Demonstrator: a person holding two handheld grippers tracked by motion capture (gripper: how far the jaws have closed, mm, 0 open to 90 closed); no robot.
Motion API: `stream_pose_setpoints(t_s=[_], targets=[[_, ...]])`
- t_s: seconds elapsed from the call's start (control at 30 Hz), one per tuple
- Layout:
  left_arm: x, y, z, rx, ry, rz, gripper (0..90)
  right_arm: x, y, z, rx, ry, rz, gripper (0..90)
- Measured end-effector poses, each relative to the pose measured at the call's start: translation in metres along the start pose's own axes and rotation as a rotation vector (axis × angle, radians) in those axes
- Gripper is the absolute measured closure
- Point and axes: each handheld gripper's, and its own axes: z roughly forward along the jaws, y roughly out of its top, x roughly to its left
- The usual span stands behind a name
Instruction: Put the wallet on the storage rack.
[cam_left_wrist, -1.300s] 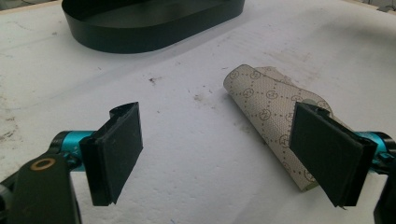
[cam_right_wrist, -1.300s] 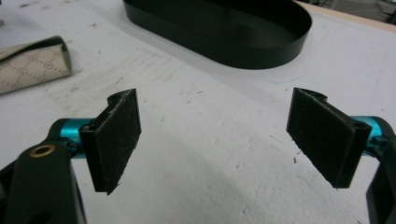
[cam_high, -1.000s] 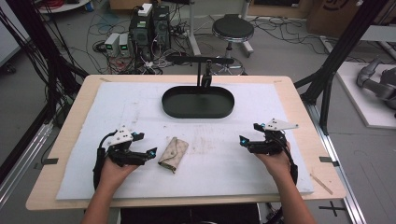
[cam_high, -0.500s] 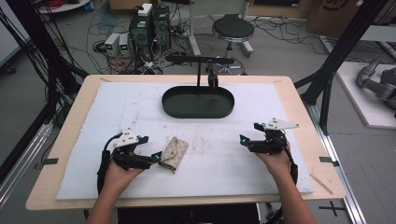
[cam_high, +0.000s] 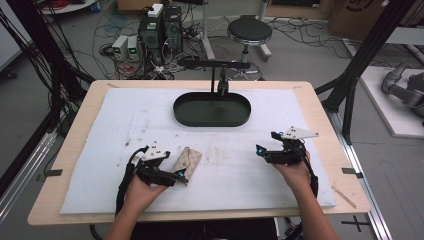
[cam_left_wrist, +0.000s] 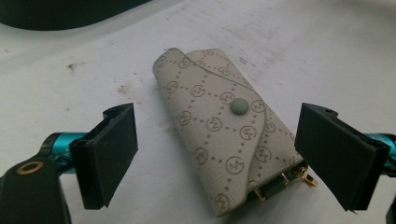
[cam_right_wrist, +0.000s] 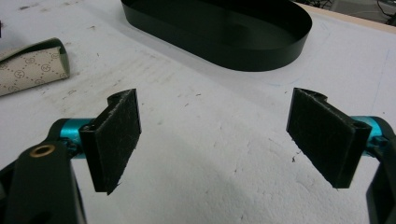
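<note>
A beige patterned snap pouch (cam_high: 188, 160) with a small gold clasp lies flat on the white foam mat (cam_high: 150, 115), front left of centre. My left gripper (cam_high: 180, 175) is open at the pouch's near end. In the left gripper view the pouch (cam_left_wrist: 224, 135) lies between the two spread jaws of my left gripper (cam_left_wrist: 224, 156), and neither pad touches it. My right gripper (cam_high: 264, 145) is open over bare mat at the right. In the right gripper view nothing sits between the jaws of my right gripper (cam_right_wrist: 219, 140), and the pouch (cam_right_wrist: 32, 67) shows far left.
A black oval tray (cam_high: 212, 123) stands at the back middle of the mat, its wall (cam_right_wrist: 219, 51) ahead of my right gripper. A black camera stand (cam_high: 220, 82) rises behind it. The wooden table edge (cam_high: 320, 120) rims the mat.
My left gripper has moved right toward the pouch, so its open jaws now straddle the near end. The right gripper has stayed in place.
</note>
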Motion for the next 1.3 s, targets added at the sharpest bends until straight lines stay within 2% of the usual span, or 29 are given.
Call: stream_pose_setpoints(t_s=[0.13, 0.3, 0.4, 0.43, 0.47, 0.7, 0.83, 0.93, 1.03, 1.1, 1.3], targets=[[-0.007, 0.002, 0.009, 0.027, 0.017, 0.014, 13.3, 0.001, 0.0, 0.001, 0.002, 0.002, 0.0, 18.2], [-0.015, 0.004, 0.019, 0.054, 0.059, 0.037, 13.3, 0.001, 0.0, 0.002, 0.006, 0.005, -0.014, 18.2], [-0.02, 0.001, 0.026, 0.082, 0.068, 0.04, 13.3, 0.002, 0.0, 0.003, 0.007, 0.004, -0.02, 18.2], [-0.021, 0.001, 0.028, 0.1, 0.071, 0.053, 13.3, 0.002, 0.0, 0.003, 0.007, 0.003, -0.021, 18.2], [-0.022, 0.002, 0.029, 0.107, 0.081, 0.067, 13.3, 0.003, 0.0, 0.003, 0.011, 0.007, -0.017, 18.2], [-0.023, 0.002, 0.03, 0.118, 0.087, 0.068, 13.2, 0.004, 0.0, 0.005, 0.017, 0.01, -0.02, 18.2], [-0.024, 0.002, 0.032, 0.142, 0.098, 0.076, 13.8, 0.005, 0.0, 0.006, 0.021, 0.013, -0.032, 18.2], [-0.023, 0.002, 0.032, 0.14, 0.083, 0.079, 16.7, 0.006, 0.0, 0.006, 0.025, 0.01, -0.032, 18.2], [-0.024, 0.001, 0.03, 0.126, 0.048, 0.095, 27.9, 0.006, 0.0, 0.006, 0.024, 0.007, -0.032, 18.2], [-0.024, 0.001, 0.03, 0.123, 0.047, 0.099, 30.8, 0.006, 0.0, 0.007, 0.022, 0.007, -0.034, 18.3], [-0.02, 0.001, 0.028, 0.111, 0.027, 0.067, 35.3, 0.005, 0.0, 0.006, 0.02, 0.009, -0.031, 18.2]])
